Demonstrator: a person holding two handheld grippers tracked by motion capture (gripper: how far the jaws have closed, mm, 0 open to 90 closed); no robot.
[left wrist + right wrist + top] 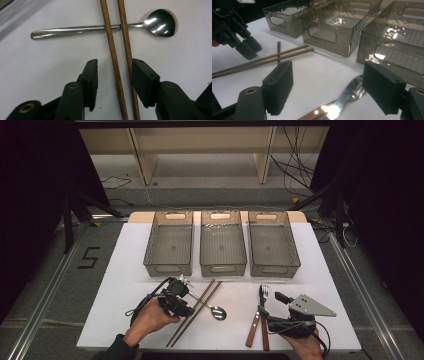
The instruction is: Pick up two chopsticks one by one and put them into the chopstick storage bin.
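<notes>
Two brown wooden chopsticks (195, 312) lie side by side on the white table, across the handle of a steel spoon (218, 313). My left gripper (187, 304) is low over them. In the left gripper view the chopsticks (113, 57) run between the jaws of my left gripper (115, 62); the left pad stands clear of them and the right pad sits at the edge of the right stick. The spoon (160, 22) lies just beyond. My right gripper (272, 307) is open beside a fork (264, 292) and a knife (252, 330), both with wooden handles. The knife's blade (342, 97) shows between its wide jaws.
Three translucent grey bins stand in a row at the back of the table: left (168, 269), middle (223, 269), right (275, 269). All look empty. Bare white tabletop (125, 270) lies left of my left hand. Cables and a wooden frame are on the floor beyond.
</notes>
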